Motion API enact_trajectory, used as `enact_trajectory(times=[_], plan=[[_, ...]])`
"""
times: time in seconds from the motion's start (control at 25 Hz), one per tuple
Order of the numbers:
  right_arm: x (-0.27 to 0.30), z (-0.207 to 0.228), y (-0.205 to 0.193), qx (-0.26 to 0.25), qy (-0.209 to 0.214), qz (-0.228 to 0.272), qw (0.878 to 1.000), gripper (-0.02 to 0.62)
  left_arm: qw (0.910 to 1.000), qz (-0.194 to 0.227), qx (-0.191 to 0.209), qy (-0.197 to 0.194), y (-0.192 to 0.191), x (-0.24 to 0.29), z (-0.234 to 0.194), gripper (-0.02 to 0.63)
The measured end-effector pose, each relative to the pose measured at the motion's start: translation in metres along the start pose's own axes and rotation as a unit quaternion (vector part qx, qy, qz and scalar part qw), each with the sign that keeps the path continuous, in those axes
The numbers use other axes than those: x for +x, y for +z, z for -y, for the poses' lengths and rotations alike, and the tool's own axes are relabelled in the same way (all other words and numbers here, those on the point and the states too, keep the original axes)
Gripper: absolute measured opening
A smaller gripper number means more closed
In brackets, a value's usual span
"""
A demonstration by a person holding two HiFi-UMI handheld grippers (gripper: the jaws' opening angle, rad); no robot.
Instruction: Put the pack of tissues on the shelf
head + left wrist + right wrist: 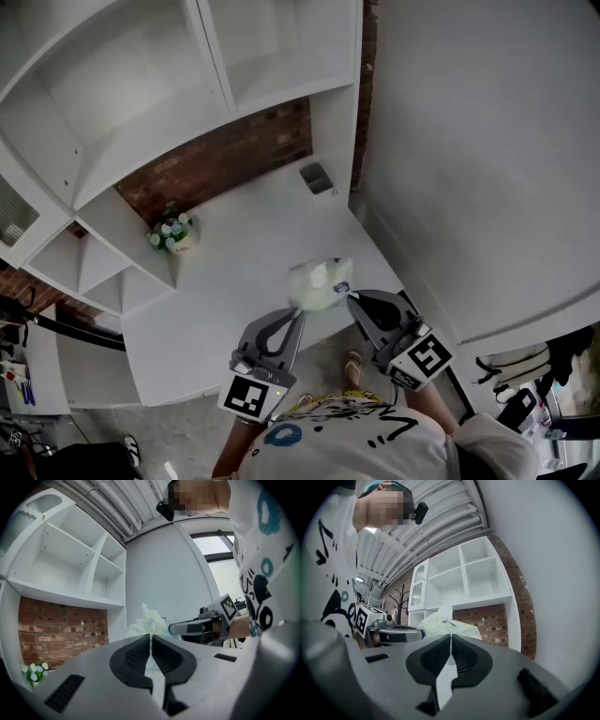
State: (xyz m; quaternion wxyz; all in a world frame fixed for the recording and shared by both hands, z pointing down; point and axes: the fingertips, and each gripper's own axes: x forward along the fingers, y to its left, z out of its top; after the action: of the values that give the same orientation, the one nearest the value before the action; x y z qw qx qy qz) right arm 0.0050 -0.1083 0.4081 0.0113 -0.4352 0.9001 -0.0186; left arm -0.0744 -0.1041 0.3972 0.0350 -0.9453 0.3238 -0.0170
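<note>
The pack of tissues point(321, 283) is a pale, soft plastic-wrapped bundle hanging above the white table's near right part. My left gripper point(301, 311) is shut on the wrapper's lower left edge, and my right gripper point(349, 296) is shut on its right edge. In the left gripper view the pack point(150, 620) rises just beyond the closed pads point(136, 652), with the right gripper point(194, 628) beside it. In the right gripper view the pack point(443, 621) sits above the closed pads point(465, 654). The white shelf unit point(141, 155) stands empty at the far side.
A small pot of white flowers point(174, 232) stands on the table point(239, 281) by a low side shelf point(103, 267). A grey cup-like holder point(317, 178) sits at the far right corner. A brick wall point(225, 155) backs the table, and a white wall point(469, 159) closes the right side.
</note>
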Motion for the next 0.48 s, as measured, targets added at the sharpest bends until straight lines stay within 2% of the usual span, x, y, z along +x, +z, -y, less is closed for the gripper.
enact_trajectory(times=[0.48], plan=[[0.016,0.074,0.007,0.004,0.023,0.002,1.000,0.028,0.9998,-0.006,0.001,0.019,0.005,0.073,-0.014,0.020]])
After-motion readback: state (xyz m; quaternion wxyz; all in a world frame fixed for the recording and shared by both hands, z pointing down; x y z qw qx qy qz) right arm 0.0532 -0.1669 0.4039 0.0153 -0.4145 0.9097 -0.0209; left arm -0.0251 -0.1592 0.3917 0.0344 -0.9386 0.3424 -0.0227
